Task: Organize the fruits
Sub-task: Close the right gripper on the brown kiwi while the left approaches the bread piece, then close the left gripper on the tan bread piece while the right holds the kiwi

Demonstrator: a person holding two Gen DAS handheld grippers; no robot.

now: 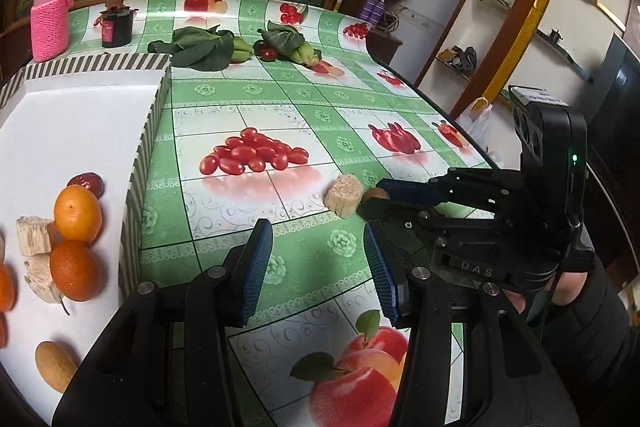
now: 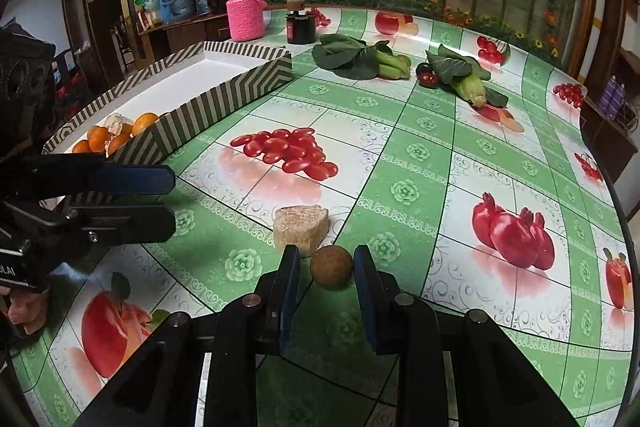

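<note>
Item: small brown round fruit (image 2: 331, 267) on the tabletop (image 2: 400, 155), just right of the pale fibrous block (image 2: 301, 229), well apart from the striped tray (image 2: 224, 95); right tool (image 2: 326, 277) pinching it; left tool (image 1: 318, 259) spread, empty. Handling, judged: lift straight up before travelling, clearing the block; cross open tabletop toward the tray, passing over its raised wall.

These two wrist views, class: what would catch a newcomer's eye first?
Probably the loud green tablecloth printed with fruit, then the right gripper with a small brown round fruit between its jaws, beside a pale fibrous block. At left, oranges sit in a striped white tray.
</note>
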